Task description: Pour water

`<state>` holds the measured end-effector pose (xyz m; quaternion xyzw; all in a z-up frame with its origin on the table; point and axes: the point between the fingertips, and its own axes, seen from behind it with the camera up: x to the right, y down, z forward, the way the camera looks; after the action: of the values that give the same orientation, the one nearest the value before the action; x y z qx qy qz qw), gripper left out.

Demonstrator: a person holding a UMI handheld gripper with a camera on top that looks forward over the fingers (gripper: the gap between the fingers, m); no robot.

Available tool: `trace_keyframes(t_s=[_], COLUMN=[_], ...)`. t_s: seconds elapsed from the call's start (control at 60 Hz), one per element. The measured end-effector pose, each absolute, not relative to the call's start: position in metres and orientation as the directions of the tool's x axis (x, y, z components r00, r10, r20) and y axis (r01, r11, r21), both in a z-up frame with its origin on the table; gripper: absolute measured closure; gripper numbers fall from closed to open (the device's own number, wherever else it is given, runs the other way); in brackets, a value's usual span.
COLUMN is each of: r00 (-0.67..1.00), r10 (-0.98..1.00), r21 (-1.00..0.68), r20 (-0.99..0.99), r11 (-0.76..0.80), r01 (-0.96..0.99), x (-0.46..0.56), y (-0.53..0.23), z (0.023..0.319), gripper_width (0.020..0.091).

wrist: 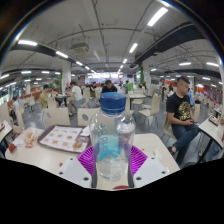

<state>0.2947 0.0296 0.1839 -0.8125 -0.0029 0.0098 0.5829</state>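
Gripping a water bottle (111, 135), gripper (111, 160) closed on it, above table (40, 158)

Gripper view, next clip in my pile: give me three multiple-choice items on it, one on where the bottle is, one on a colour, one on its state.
1. Where is the water bottle?
A. Between the gripper fingers
B. Lying on the table beyond them
C. On a chair

2. What colour is the bottle's cap?
A. Red
B. Blue
C. White

3. How does the bottle stand?
A. Tipped over, pouring
B. Upright, cap on
C. Upright, cap off

Key: 1 A, the purple pads flank its lower body; 2 B, the cap on top is blue; 3 B, the bottle is vertical with the cap in place, above the white table.
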Motion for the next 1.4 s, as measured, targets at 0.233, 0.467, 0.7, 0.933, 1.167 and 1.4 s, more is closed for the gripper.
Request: trace_keyframes(t_s=[0.233,0.467,0.7,0.933,1.167,1.4], r00=[0.998,0.998,0.995,0.986,0.982,0.978], r10=[-0.002,-0.058,-0.074,-0.129,-0.168,-0.195], r21=[-0.899,-0.901,-0.869,-0.811,-0.758,-0.756], r20=[0.064,0.024,0.072,0.104,0.083,0.068], r11=[-0.434,-0.434,-0.493,-0.585,-0.651,-0.65], r01=[0.057,-0.004,0.026,0.009,-0.047,-0.077], x=[0.321,0.332,0.334,0.336,0.285,0.229], y=[0.003,-0.003,-0.005,-0.053,-0.137,-0.191], z=[0.083,0.062,0.055,0.079,0.122,0.164], gripper_width=[0.0697,0.069,0.0465,0.0258,0.0253,0.0254])
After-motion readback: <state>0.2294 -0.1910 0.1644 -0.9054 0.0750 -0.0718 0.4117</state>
